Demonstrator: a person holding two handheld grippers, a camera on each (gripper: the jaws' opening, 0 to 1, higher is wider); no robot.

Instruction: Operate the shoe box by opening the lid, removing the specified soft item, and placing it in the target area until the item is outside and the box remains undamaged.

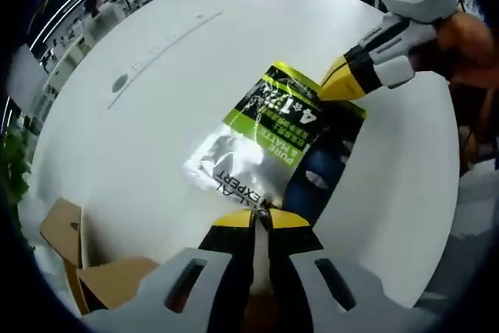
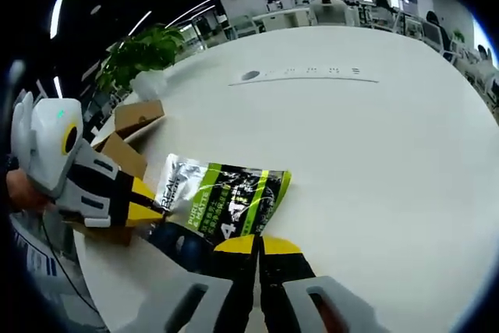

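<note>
A soft foil pouch (image 1: 274, 136), green, silver and black with white print, lies flat over the white table (image 1: 156, 60). My left gripper (image 1: 263, 217) is shut on its near silver edge. My right gripper (image 1: 340, 86) comes in from the upper right, jaws closed on the pouch's green far corner. In the right gripper view the pouch (image 2: 224, 200) stretches between my right gripper (image 2: 258, 245), shut on its near edge, and my left gripper (image 2: 148, 210) at its left end. The brown cardboard shoe box (image 2: 125, 150) stands open behind the left gripper, and its flaps (image 1: 74, 251) show at the lower left.
A long cable slot with a round grommet (image 2: 250, 76) runs across the table's far part. A potted plant (image 2: 140, 54) stands beyond the box. Office desks and chairs (image 2: 343, 5) line the background. A hand (image 1: 468, 40) holds the right gripper. The table edge (image 1: 405, 255) is close.
</note>
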